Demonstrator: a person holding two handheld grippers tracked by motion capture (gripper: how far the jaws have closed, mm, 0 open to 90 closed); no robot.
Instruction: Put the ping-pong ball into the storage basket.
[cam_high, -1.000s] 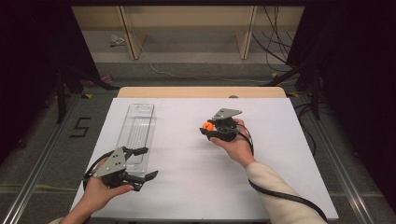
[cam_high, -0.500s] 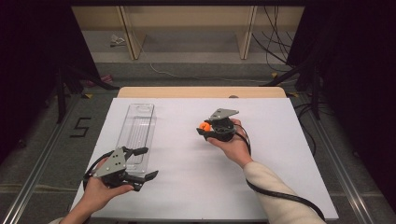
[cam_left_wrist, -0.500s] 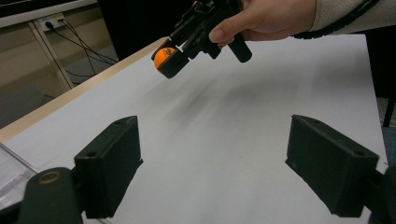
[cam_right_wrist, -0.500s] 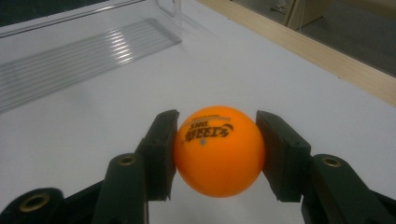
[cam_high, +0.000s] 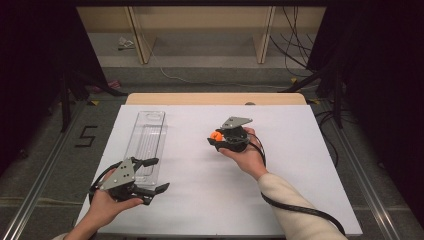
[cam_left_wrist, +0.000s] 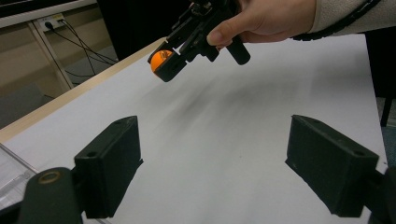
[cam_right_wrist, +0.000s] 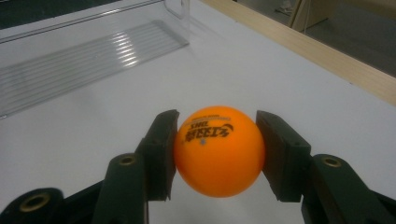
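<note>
orange ball (cam_right_wrist: 218, 150): pinched between the two black jaws of the right claw (cam_right_wrist: 215, 154), one pad pressed on each side, black printed lettering on its top face
ball's place: held up off the white table (cam_high: 300, 165), over its middle, a little toward the far side; in the high view it shows as a small orange spot (cam_high: 215, 135) at the left tip of the claw
right claw: in the high view it points left (cam_high: 215, 138), toward the clear tray, with the grey three-cornered plate on top; the right hand (cam_high: 245, 155) wraps its grip from the near side and a black cable trails back along the cream sleeve
right claw seen from the left one: high and far (cam_left_wrist: 164, 63), the ball (cam_left_wrist: 161, 59) tucked between its tips, fingers curled round the handle
left claw: jaws spread wide with bare table between them (cam_left_wrist: 212, 163); nothing held
left claw's place: near left part of the table (cam_high: 152, 176), pointing right, held by the left hand (cam_high: 107, 205); it sits just beside the near end of the tray, perhaps overlapping it, though the angle makes that hard to tell
clear tray (cam_high: 147, 137): long, see-through plastic with a ribbed floor, lying lengthwise near to far on the left side of the table, well apart from the ball; its ribs also show at the far left in the right gripper view (cam_right_wrist: 88, 56)
table edge: a pale wooden strip (cam_high: 215, 98) runs along the far side
</note>
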